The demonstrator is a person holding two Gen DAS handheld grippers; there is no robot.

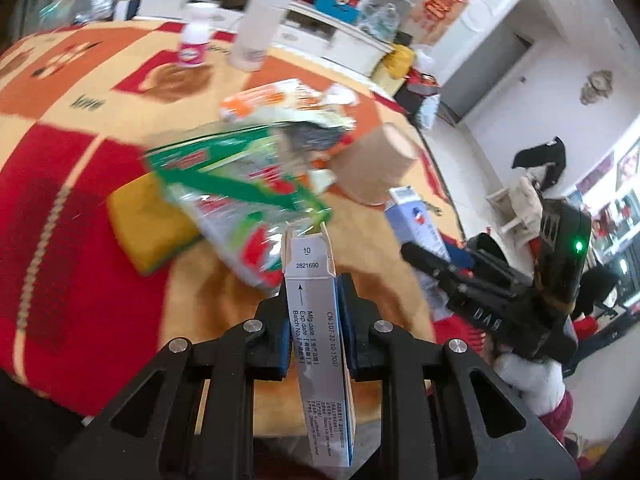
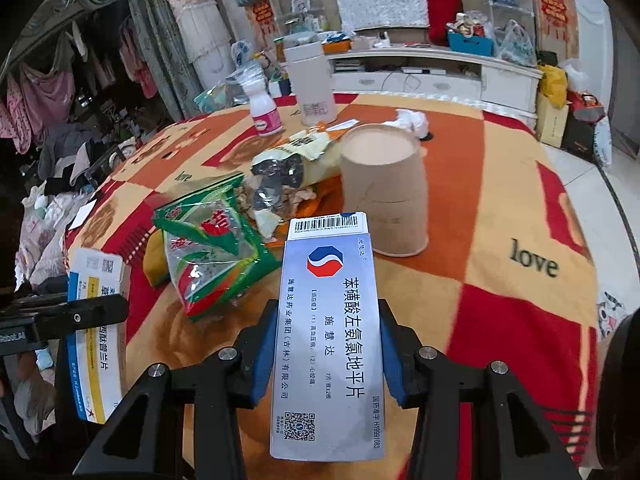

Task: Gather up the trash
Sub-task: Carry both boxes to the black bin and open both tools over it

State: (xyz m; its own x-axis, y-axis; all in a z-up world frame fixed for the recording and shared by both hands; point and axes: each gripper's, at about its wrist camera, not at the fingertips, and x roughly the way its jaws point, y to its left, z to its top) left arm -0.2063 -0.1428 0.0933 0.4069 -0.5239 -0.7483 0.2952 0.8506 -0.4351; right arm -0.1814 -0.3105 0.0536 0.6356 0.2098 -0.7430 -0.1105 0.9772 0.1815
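Both claws clamped on pill boxes, my left claw [image 1: 314,304] on the white box [image 1: 318,344], right claw [image 2: 326,344] on the blue box [image 2: 328,332]; green wrapper [image 2: 212,252] at 11 o'clock, nearer left.

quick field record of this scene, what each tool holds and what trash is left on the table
left tool: shut on white medicine box, gripped by its narrow sides
right tool: shut on blue-grey medicine box, printed face up
surface: table under checked blanket
trash left: green snack wrapper, torn foil bag, crumpled tissue
paper cup: upside down, beside the foil bag
upright at far edge: small pink-label bottle, tall white canister
under green wrapper: yellow sponge
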